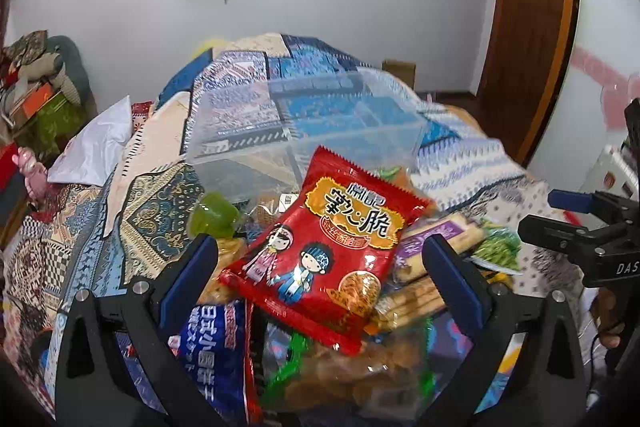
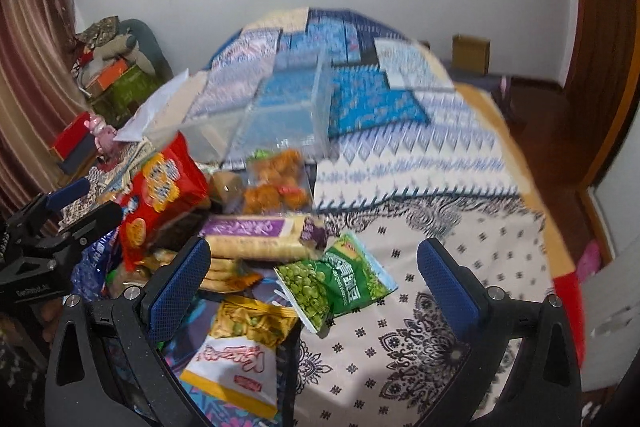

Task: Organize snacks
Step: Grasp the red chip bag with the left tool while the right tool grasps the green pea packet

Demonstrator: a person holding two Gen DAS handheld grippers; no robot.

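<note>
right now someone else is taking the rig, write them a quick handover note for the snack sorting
Left hand-held gripper: open, holding nothing, fingers either side of the red snack bag on top of the pile.
Right hand-held gripper: open, holding nothing, over the green pea packet.
Snacks: all heaped on the patterned bedspread, including the purple-labelled biscuit pack and the bag of orange fried pieces.
Clear plastic bin: behind the pile, looks empty.
Done: nothing sorted as far as visible.
Left: move every snack into the bin.

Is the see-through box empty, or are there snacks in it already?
Empty, as far as shows. Through the clear box only the patterned blanket is visible; the snacks, like the red packet, lie piled outside it.
</note>
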